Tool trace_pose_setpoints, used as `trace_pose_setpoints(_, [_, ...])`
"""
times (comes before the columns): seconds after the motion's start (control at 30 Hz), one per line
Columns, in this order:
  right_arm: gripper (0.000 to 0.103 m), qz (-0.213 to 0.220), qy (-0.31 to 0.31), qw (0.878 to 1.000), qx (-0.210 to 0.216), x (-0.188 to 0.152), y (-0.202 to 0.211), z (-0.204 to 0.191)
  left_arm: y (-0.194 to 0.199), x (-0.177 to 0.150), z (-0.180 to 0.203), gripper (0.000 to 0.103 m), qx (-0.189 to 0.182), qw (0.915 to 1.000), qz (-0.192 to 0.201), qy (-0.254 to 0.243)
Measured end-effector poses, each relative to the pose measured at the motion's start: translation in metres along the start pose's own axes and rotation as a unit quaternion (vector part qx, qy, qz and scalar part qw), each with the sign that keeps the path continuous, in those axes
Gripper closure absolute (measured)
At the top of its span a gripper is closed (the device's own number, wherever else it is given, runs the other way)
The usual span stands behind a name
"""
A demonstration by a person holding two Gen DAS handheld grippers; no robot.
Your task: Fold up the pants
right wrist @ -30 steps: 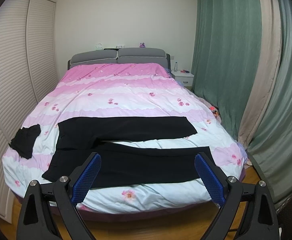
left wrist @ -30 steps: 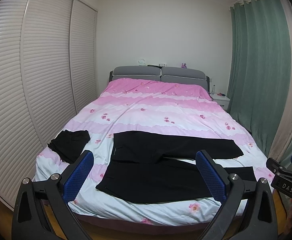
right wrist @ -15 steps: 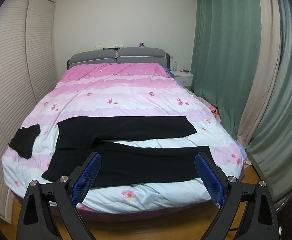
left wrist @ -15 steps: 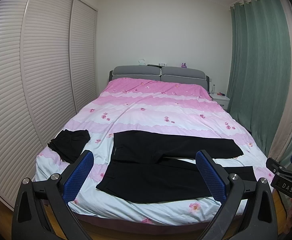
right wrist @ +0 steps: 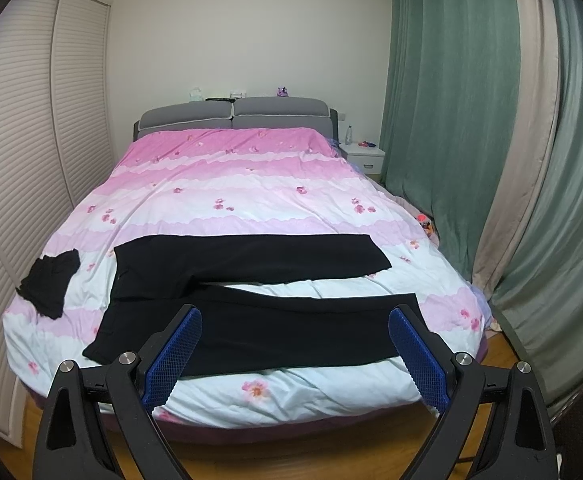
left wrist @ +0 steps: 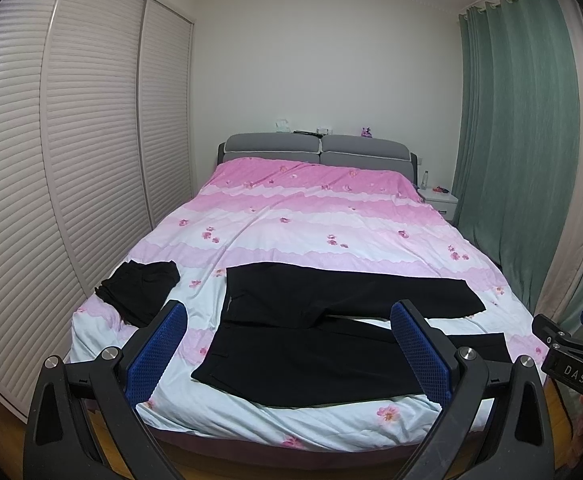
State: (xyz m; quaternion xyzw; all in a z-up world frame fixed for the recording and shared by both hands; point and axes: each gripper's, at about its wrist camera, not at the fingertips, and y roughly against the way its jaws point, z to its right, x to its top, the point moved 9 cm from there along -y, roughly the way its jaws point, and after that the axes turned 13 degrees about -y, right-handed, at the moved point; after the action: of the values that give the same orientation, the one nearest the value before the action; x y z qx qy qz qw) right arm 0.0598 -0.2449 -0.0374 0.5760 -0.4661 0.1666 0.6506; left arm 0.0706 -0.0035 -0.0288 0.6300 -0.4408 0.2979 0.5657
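Black pants (left wrist: pixel 311 332) lie flat across the near end of the bed (left wrist: pixel 315 216), waist to the left, both legs spread apart and running right. They also show in the right wrist view (right wrist: pixel 251 292). My left gripper (left wrist: pixel 289 350) is open and empty, held off the foot of the bed. My right gripper (right wrist: pixel 295 354) is open and empty, also short of the bed's near edge. Part of the right gripper shows at the right edge of the left wrist view (left wrist: pixel 571 348).
A crumpled black garment (left wrist: pixel 141 290) lies at the bed's near left corner, also in the right wrist view (right wrist: pixel 49 282). Slatted wardrobe doors (left wrist: pixel 51 160) stand left. Green curtains (right wrist: pixel 471 120) hang right. A white nightstand (right wrist: pixel 365 156) stands by the headboard.
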Motion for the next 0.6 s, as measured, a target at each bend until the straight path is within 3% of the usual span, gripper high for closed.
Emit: trace_pose_setpoints(0.6, [0.007, 0.001, 0.001, 1.000, 0.000, 0.0002, 0.0008, 0.0004, 0.0002, -0.0003, -0.0033, 0.000, -0.002, 1.0000, -0.002, 0.002])
